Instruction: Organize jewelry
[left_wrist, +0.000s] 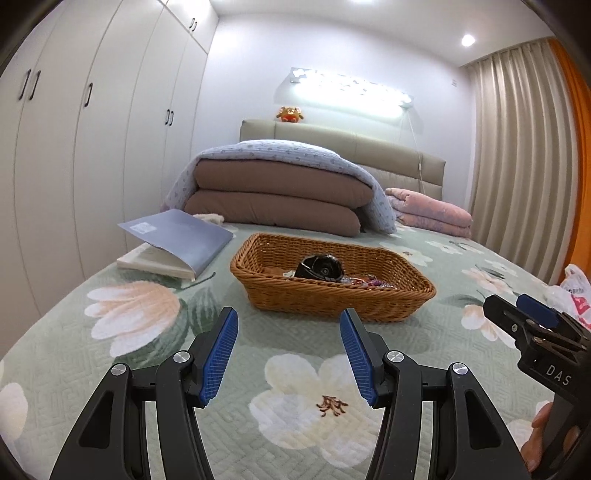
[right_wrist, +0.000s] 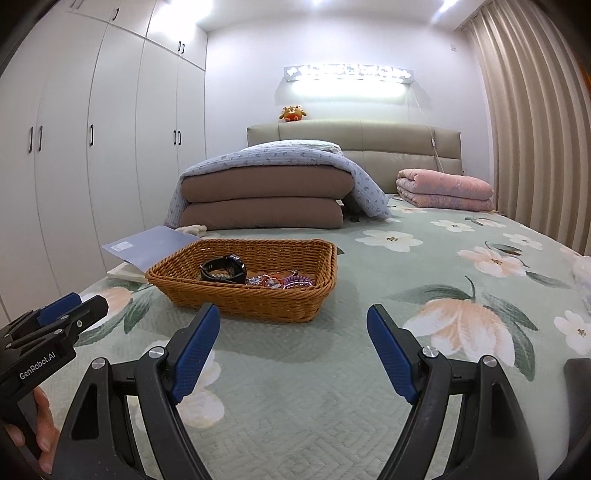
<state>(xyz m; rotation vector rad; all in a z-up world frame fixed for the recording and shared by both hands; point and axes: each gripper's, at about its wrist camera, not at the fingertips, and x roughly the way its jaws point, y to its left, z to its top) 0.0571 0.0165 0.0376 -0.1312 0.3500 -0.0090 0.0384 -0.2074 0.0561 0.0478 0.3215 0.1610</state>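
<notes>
A brown wicker basket (left_wrist: 369, 302) (right_wrist: 236, 299) sits on the floral bedspread. In it lie a black watch (left_wrist: 319, 267) (right_wrist: 224, 269) and a small heap of coloured jewelry (left_wrist: 364, 282) (right_wrist: 282, 280). My left gripper (left_wrist: 288, 321) is open and empty, a little short of the basket's near wall. My right gripper (right_wrist: 291, 321) is open and empty, in front of the basket's near right corner. Each gripper shows at the edge of the other's view, the right one (left_wrist: 517, 306) and the left one (right_wrist: 74, 299).
An open book (left_wrist: 173, 245) (right_wrist: 147, 245) lies left of the basket. Folded brown and blue quilts (left_wrist: 280, 192) (right_wrist: 269, 188) and a pink blanket (left_wrist: 432, 210) (right_wrist: 443, 188) lie by the headboard. A plastic bag (left_wrist: 576, 291) lies at the bed's right edge. Wardrobes (left_wrist: 92, 129) stand left, curtains (right_wrist: 535, 129) right.
</notes>
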